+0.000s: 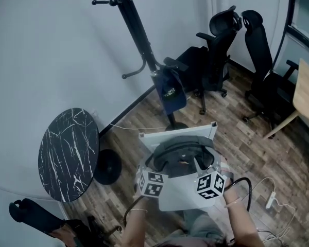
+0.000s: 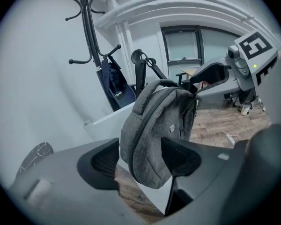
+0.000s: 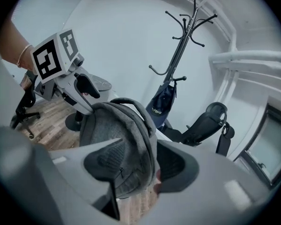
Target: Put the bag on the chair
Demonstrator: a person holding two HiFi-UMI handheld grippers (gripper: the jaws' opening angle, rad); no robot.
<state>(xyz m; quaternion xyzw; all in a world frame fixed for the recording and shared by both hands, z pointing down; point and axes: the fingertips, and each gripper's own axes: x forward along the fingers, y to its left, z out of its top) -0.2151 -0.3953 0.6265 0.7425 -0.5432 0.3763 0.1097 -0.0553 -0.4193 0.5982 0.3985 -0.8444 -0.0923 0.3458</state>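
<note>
Backpack (image 1: 183, 156), grey, stands upright over the far edge of a white panel (image 1: 177, 133), handle up; whether its base rests there is unclear; left gripper (image 2: 140, 158) and right gripper (image 3: 136, 165) flank it from opposite sides; each one's fingers (image 2: 100, 161) are spread wide, not pinching, with the backpack's body between them; black office chairs (image 1: 211, 55) stand well apart by the wall, beyond a coat rack (image 1: 136, 24) with a blue bag (image 1: 170, 94) hanging.
</note>
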